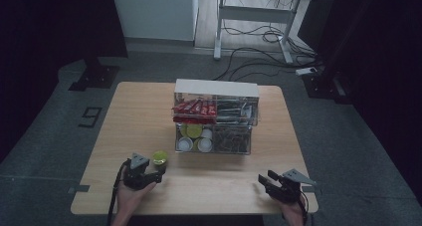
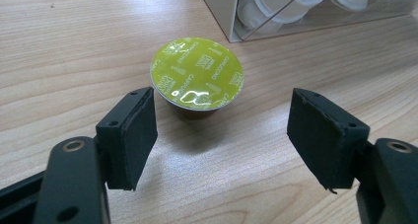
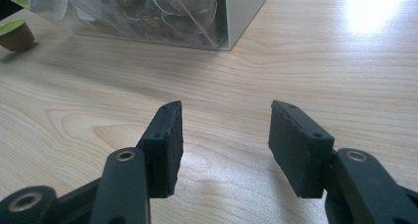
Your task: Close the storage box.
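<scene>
Green-lidded coffee capsule (image 2: 196, 75) sits upright on the wooden table (image 1: 139, 116), just in front of the left gripper (image 2: 222, 130) — jaws spread wide, not touching it. Right gripper (image 3: 224, 147) — also spread, holding nothing.

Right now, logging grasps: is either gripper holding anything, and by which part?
Nothing is held. The left gripper is open just short of the green capsule; the right gripper is open over bare table.
</scene>
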The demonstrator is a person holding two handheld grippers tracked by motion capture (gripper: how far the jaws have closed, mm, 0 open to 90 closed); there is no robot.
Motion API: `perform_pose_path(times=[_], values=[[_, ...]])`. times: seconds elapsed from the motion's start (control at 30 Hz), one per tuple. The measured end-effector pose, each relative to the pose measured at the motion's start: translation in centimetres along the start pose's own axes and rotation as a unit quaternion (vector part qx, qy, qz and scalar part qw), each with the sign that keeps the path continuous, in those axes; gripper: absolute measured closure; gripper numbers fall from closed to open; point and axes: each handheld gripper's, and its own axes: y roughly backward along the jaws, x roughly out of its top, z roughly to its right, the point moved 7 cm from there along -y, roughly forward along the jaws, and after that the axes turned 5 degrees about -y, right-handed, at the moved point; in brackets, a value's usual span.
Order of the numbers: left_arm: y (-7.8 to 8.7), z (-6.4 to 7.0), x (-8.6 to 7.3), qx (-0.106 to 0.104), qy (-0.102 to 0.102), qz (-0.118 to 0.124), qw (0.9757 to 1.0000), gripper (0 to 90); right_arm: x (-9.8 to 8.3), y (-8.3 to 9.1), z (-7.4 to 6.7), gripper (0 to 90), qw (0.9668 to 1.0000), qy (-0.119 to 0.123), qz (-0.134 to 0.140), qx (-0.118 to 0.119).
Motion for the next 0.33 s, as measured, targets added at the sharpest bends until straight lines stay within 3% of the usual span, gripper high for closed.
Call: perform_pose_path(times=[0.33], values=[[0.22,-0.30,0.15,0.003,0.001,0.003,1.0000,27.5,0.28,-0.39,-0.96,46.4,0.9998,0.018,-0.005,0.010]])
